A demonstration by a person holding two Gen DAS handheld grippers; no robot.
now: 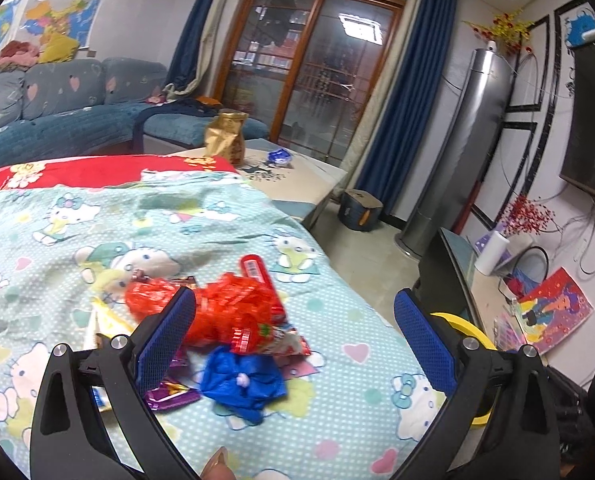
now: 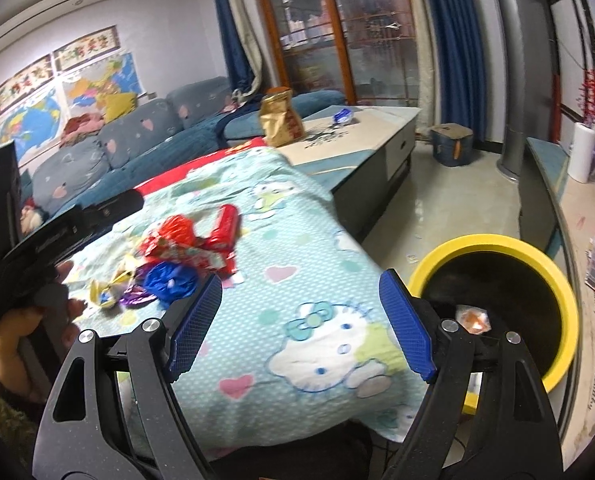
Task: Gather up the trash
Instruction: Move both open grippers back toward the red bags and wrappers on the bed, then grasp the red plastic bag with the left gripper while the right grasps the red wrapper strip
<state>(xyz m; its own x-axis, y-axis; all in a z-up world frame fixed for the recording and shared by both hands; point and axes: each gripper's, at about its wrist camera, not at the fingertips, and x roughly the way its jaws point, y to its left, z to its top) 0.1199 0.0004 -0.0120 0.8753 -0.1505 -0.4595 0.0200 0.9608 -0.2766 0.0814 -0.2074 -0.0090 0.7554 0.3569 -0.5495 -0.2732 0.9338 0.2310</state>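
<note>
The trash pile (image 1: 233, 332) lay on the cartoon-cat blanket (image 1: 97, 216): red wrappers, a crumpled blue bag (image 1: 243, 384) and a purple wrapper. The left hand-held gripper (image 1: 297, 332) hung over the pile, spread wide, pinching nothing. The right hand-held gripper (image 2: 301, 320) was spread wide and empty too. Beside the blanket stood a yellow bin (image 2: 553, 280) with one wrapper (image 2: 473, 318) inside.

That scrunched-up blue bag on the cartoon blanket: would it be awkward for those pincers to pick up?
The blue bag looks like thin crumpled plastic, so probably very light and floppy. It would likely squash flat between the pads rather than resist. Its glossy film may slip, and loose folds might drag neighbouring wrappers along.
</note>
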